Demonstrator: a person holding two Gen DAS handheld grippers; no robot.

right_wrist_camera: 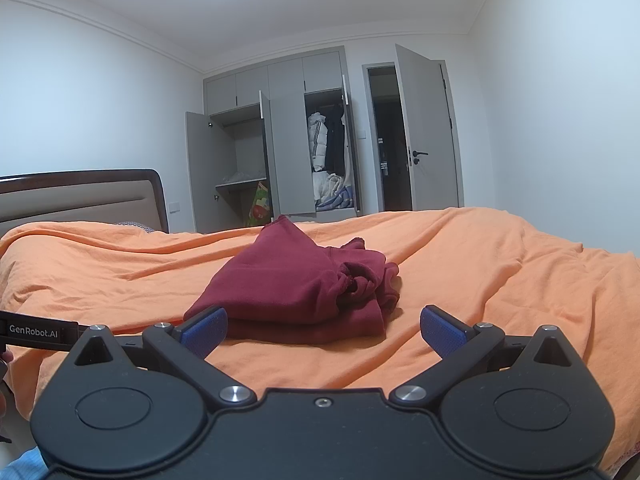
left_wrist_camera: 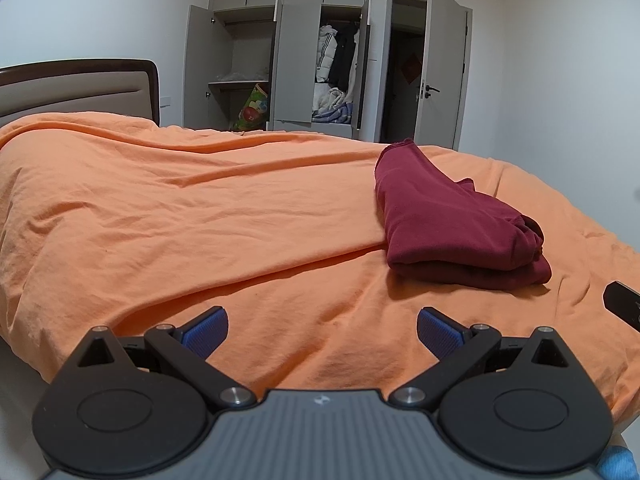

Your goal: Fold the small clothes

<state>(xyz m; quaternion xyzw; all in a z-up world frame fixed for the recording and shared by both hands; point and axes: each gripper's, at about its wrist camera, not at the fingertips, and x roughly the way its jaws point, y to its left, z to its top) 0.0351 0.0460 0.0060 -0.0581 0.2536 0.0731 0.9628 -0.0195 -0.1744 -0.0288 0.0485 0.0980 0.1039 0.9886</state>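
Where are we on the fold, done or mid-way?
Looks done or nearly: the dark red knit garment lies folded in layers on the orange bedsheet, though its right end is bunched. Nothing in hand: the left gripper and right gripper are both open, short of it. Left: maybe tidying that end; no other clothes visible on the bed.

A folded dark red garment (left_wrist_camera: pixel 452 224) lies on the orange bedspread (left_wrist_camera: pixel 200 216). The left gripper (left_wrist_camera: pixel 322 332) hovers above the bed's near edge, jaws spread wide and empty. Behind stands an open wardrobe (left_wrist_camera: pixel 280 64).

Black hand-held gripper (right_wrist_camera: pixel 322 330), blue ribbed pads (right_wrist_camera: pixel 205 330), silver screws.
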